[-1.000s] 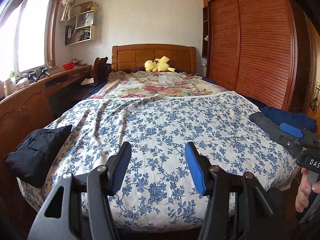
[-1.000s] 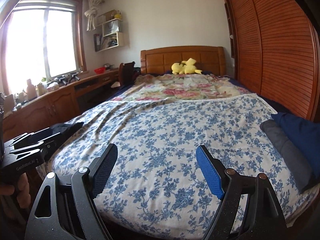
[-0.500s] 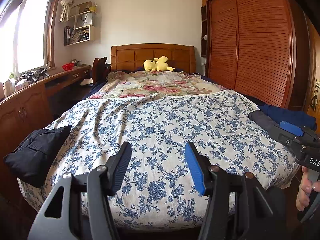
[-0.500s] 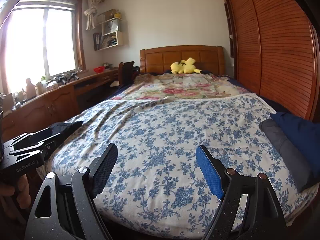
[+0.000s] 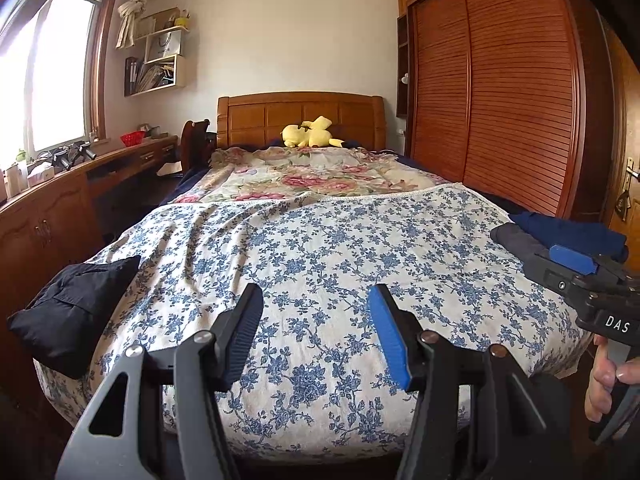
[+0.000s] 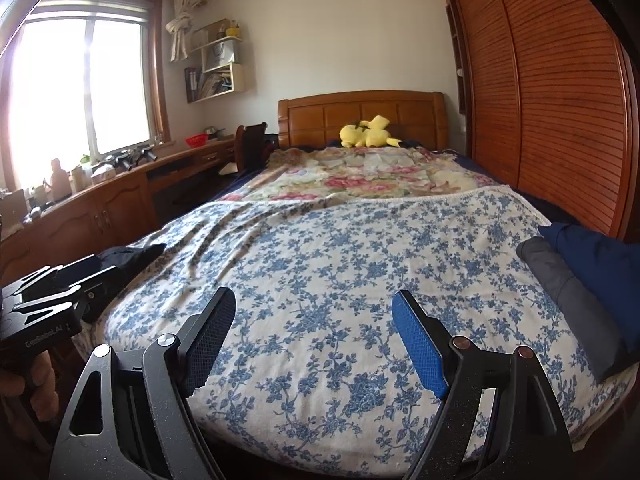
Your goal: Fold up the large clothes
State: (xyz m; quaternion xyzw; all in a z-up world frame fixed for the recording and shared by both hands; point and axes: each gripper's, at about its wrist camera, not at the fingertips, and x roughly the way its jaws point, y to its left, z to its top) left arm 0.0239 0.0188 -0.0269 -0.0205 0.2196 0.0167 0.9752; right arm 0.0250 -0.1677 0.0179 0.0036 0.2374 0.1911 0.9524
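Observation:
A black folded garment lies at the left foot corner of the bed; in the right wrist view it is partly hidden behind the other gripper. A grey garment and a navy garment lie at the bed's right edge, also in the left wrist view. My left gripper is open and empty, above the foot of the bed. My right gripper is open and empty, beside it to the right.
A blue floral cover is spread on the bed. A yellow plush toy lies by the headboard. A wooden wardrobe stands on the right. A long desk runs under the window on the left.
Both grippers have drawn back a little from the bed and tilted slightly up. Both stay open and empty. The clothes have not moved.

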